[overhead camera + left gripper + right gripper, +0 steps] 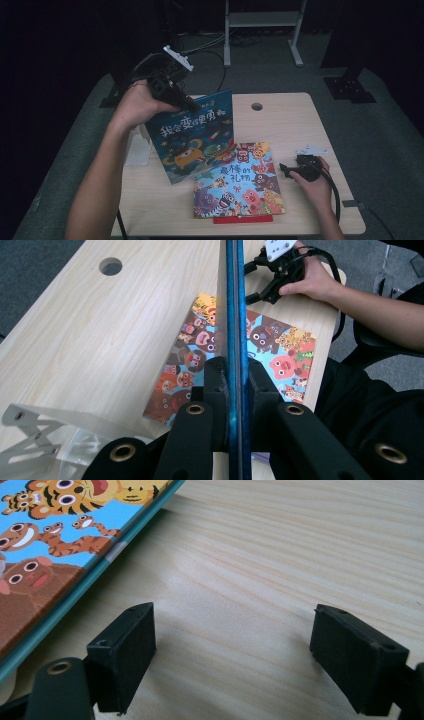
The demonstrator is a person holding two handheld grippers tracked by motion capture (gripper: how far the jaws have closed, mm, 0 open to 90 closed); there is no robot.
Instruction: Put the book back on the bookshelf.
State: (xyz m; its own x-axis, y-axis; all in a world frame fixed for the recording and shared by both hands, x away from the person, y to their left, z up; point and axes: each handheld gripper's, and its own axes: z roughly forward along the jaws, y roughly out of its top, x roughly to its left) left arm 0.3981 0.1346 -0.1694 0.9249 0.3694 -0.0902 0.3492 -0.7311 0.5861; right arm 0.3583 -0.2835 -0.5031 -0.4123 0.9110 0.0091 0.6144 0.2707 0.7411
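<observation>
A blue picture book with a monster on its cover is held upright above the left half of the table. My left gripper is shut on its top edge; in the left gripper view the book's thin edge runs between the two black pads. A second picture book with cartoon animals lies flat at the front middle of the table. My right gripper rests on the wood just right of that book, open with nothing between its pads; the animal book's corner lies to their left.
A red strip shows under the flat book's front edge. A white folding stand sits at the table's left edge, also seen as the stand in the left gripper view. A round cable hole is at the back. A small white part lies beyond my right hand.
</observation>
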